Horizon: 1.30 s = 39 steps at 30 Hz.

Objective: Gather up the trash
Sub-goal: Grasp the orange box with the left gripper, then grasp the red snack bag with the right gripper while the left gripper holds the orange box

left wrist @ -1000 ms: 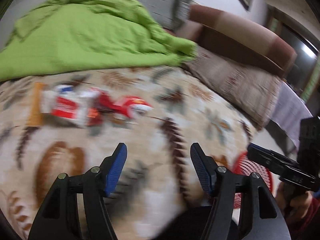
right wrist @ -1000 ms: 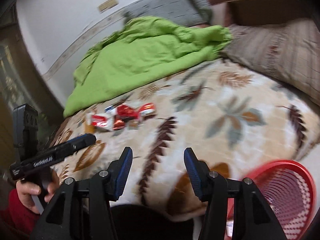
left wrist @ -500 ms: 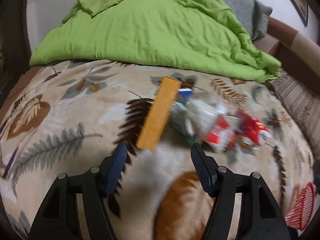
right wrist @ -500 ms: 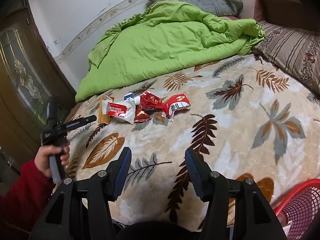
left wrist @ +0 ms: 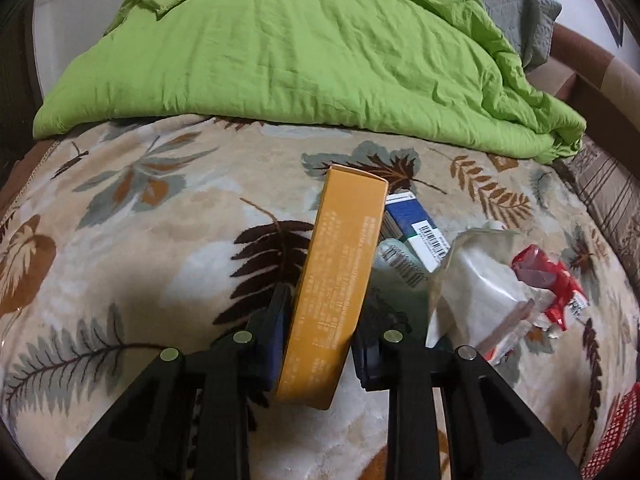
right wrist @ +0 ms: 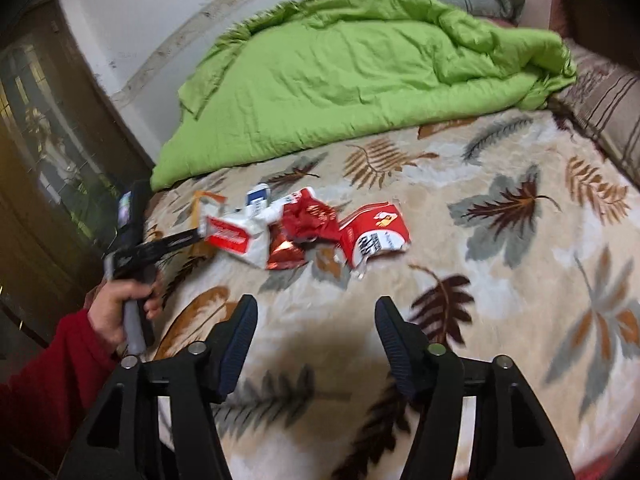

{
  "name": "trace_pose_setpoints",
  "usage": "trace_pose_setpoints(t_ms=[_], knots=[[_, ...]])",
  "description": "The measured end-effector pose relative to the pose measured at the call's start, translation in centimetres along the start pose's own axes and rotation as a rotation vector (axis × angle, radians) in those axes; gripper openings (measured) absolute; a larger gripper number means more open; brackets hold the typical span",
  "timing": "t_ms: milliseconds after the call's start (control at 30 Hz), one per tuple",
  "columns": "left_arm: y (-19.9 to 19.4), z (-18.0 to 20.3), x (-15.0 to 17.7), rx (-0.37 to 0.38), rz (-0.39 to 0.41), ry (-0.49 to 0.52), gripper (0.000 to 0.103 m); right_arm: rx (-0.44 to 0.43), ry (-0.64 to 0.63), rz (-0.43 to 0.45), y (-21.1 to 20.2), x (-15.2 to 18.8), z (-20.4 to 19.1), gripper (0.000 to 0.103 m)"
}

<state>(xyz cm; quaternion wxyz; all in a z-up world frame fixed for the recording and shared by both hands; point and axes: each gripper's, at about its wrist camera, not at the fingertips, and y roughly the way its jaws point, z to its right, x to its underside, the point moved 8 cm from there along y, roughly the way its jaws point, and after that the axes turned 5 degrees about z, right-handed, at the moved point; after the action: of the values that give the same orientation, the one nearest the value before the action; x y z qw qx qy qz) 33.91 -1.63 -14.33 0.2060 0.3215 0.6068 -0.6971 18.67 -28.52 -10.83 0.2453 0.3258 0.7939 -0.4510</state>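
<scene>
On the leaf-print blanket, seen from the left wrist, the left gripper has clamped its blue pads on the near end of the orange box. Half a second ago those fingers stood apart, short of the box; now they grip it from both sides, and its far end points up the bed toward the green quilt. Just right of the box lie a blue-and-white carton, a clear wrapper and a red wrapper, all untouched. A red basket shows at the lower right edge.

From the right wrist, the right gripper hangs over bare blanket with nothing between its fingers, and its jaws are opening. It has drawn nearer the trash pile than it was a moment back; the red-and-white packet lies closest ahead, with the crumpled red wrapper beside it. At the left a hand in a red sleeve holds the left gripper at the pile's far edge.

So the first piece looks secured: my guess is the box goes next to the basket, while the right hand lines up on the packet.
</scene>
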Motion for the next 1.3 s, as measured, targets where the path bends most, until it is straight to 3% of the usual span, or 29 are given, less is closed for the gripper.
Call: trace_pose_setpoints(t_ms=[233,400,467,533,733,1000,1133,1300], knots=[[-4.3,-0.8,0.8,0.052,0.038,-0.046,0.026,0.000,0.134,-0.049,6.4,-2.3,5.3,0.066],[-7.1,-0.2,1.4,0.089,0.056,-0.053,0.026,-0.034,0.164,-0.078,9.6,-3.1,5.2,0.066],[-7.9,0.2,1.6,0.113,0.057,-0.066,0.026,-0.053,0.183,-0.091,10.3,-2.9,4.9,0.051],[-9.0,0.9,1.8,0.138,0.068,-0.069,0.026,-0.061,0.166,-0.107,10.5,-2.4,4.0,0.020],[-11.6,2.5,3.8,0.188,0.072,-0.070,0.026,-0.109,0.095,-0.065,7.4,-0.9,1.1,0.006],[-14.6,3.5,5.9,0.221,0.067,-0.094,0.026,-0.133,-0.001,0.003,1.3,0.6,-2.1,0.004],[-15.0,3.6,7.1,0.212,0.054,-0.102,0.026,-0.129,-0.044,-0.019,0.3,2.1,-3.4,0.005],[-14.2,4.1,8.3,0.223,0.017,-0.132,0.026,-0.099,-0.065,-0.102,2.3,3.9,-3.6,0.006]])
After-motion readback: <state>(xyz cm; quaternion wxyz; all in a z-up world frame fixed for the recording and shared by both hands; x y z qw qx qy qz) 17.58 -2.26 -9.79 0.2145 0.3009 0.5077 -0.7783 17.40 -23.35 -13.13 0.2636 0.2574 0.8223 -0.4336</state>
